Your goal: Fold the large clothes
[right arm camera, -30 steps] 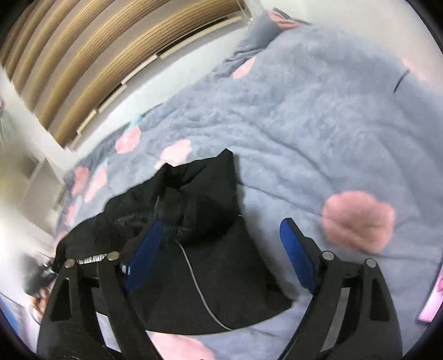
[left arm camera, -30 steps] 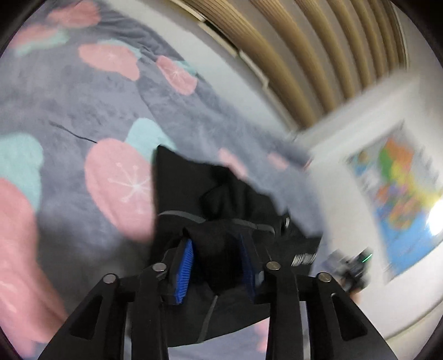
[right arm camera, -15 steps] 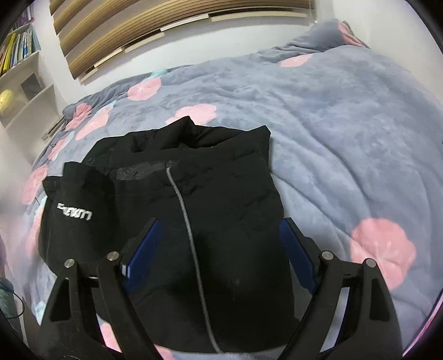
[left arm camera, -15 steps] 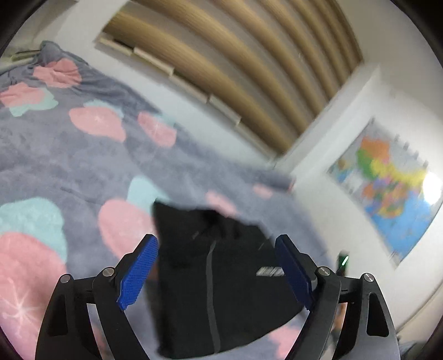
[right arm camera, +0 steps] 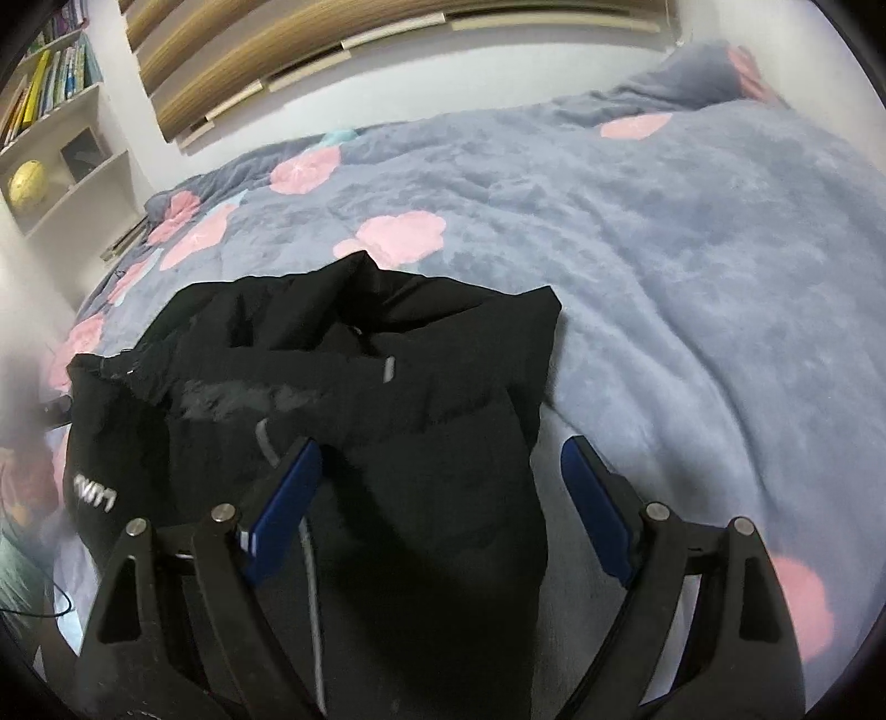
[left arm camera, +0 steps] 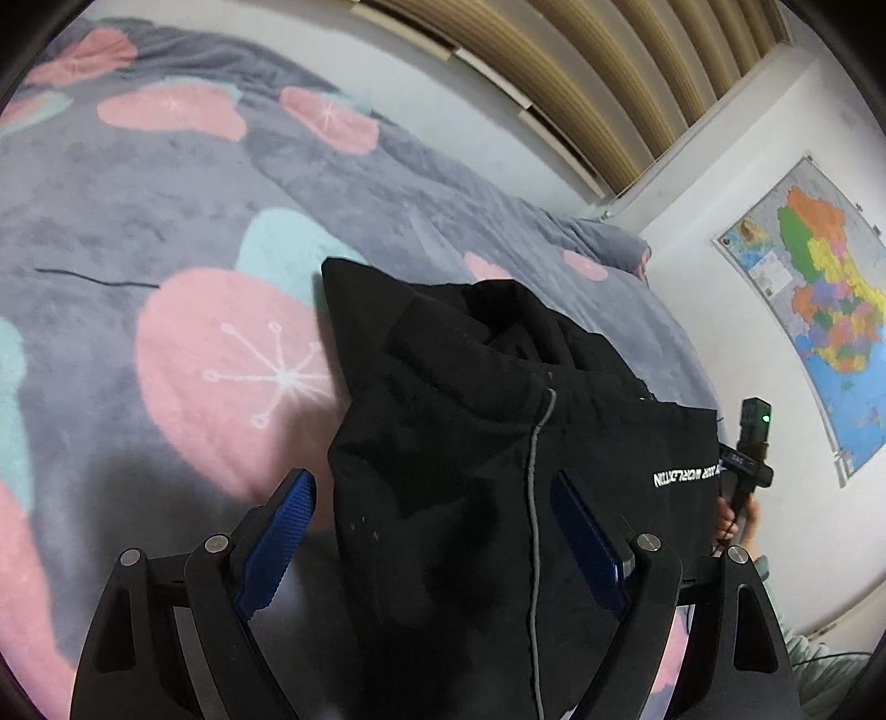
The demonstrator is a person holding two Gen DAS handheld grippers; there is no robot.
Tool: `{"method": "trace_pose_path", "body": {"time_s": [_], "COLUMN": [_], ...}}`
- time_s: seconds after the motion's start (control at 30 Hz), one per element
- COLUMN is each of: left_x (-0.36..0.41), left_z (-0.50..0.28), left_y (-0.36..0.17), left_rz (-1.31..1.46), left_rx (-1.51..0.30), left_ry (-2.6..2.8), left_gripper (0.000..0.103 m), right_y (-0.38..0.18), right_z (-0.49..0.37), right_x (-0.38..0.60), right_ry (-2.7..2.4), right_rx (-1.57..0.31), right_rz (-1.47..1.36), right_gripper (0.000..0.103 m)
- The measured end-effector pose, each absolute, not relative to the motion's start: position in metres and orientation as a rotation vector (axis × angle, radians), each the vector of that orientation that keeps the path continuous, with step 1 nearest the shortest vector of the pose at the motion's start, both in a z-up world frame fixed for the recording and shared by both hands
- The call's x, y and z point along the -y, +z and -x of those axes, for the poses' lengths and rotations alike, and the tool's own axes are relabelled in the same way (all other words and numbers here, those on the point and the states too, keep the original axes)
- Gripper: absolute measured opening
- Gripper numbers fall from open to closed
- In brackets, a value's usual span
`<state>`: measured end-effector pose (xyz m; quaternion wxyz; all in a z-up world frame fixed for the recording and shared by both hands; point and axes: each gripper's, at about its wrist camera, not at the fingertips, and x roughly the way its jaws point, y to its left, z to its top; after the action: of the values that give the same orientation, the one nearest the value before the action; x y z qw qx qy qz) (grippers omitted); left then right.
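A black jacket point(left arm camera: 470, 443) with a grey zip line and white lettering lies folded in a rumpled heap on a grey bed cover with pink and teal flowers point(left arm camera: 166, 210). My left gripper point(left arm camera: 432, 498) is open, its blue pads spread over the jacket's near part. The jacket also shows in the right wrist view point(right arm camera: 360, 399). My right gripper point(right arm camera: 440, 471) is open over the jacket's right edge, the right pad above bare cover. Neither gripper holds cloth.
The bed cover point(right arm camera: 692, 249) stretches far to the right. A slatted wooden headboard point(right arm camera: 332, 50) lines the wall. A bookshelf with a yellow ball point(right arm camera: 27, 183) stands at the left. A wall map point(left arm camera: 814, 310) hangs beyond the bed's end.
My left gripper let go of the jacket and opened; it pulled back and now hovers low over the jacket again. My right gripper stayed open and shifted toward the jacket's right edge.
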<state>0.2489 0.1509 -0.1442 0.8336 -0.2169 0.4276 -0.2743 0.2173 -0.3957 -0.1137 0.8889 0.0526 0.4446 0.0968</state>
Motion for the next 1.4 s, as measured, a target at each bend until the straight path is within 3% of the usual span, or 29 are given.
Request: {"method": "trace_pose_path", "body": {"time_s": [0.07, 0.1, 0.13, 0.17, 0.2, 0.27, 0.53, 0.73, 0.9, 1.03, 1.13, 1.4], "left_x": [-0.147, -0.144, -0.14, -0.136, -0.135, -0.132, -0.133, -0.123, -0.105, -0.106, -0.112, -0.13], "left_z": [-0.252, -0.251, -0.251, -0.25, -0.247, -0.236, -0.198, -0.272, -0.349, -0.401, -0.418, -0.413], "left_y": [-0.148, -0.149, -0.148, -0.147, -0.145, -0.134, -0.041, -0.003, -0.05, -0.128, -0.186, -0.202], "left_rz": [0.461, 0.448, 0.43, 0.409, 0.401, 0.37, 0.349, 0.381, 0.316, 0.365, 0.495, 0.604], "left_rx": [-0.903, -0.894, -0.891, -0.888, -0.878, -0.83, -0.586, -0.544, -0.7, -0.916, -1.062, -1.043], "left_ry": [-0.582, -0.569, -0.56, -0.552, -0.556, -0.539, -0.549, -0.446, -0.3, -0.217, -0.232, -0.303], "left_gripper": [0.087, 0.072, 0.054, 0.024, 0.015, 0.012, 0.01, 0.01, 0.01, 0.011, 0.017, 0.025], "right_y": [-0.122, -0.125, -0.127, -0.128, -0.128, -0.123, -0.025, 0.016, -0.045, -0.13, -0.191, -0.194], "right_z": [-0.226, -0.227, -0.225, -0.222, -0.216, -0.205, -0.14, -0.215, -0.322, -0.376, -0.394, -0.393], "right_x": [0.396, 0.394, 0.391, 0.387, 0.383, 0.378, 0.385, 0.376, 0.373, 0.37, 0.365, 0.375], "right_ry": [0.224, 0.233, 0.232, 0.222, 0.205, 0.162, -0.105, -0.243, -0.349, -0.378, -0.344, -0.308], "right_rx": [-0.957, -0.965, -0.968, -0.974, -0.974, -0.944, -0.646, -0.583, -0.769, -0.973, -1.134, -1.114], "right_rz": [-0.138, -0.147, -0.134, -0.106, -0.069, -0.008, 0.094, 0.103, 0.109, 0.141, 0.191, 0.169], "right_gripper": [0.084, 0.08, 0.055, 0.03, 0.021, 0.01, 0.007, 0.008, 0.009, 0.01, 0.013, 0.018]}}
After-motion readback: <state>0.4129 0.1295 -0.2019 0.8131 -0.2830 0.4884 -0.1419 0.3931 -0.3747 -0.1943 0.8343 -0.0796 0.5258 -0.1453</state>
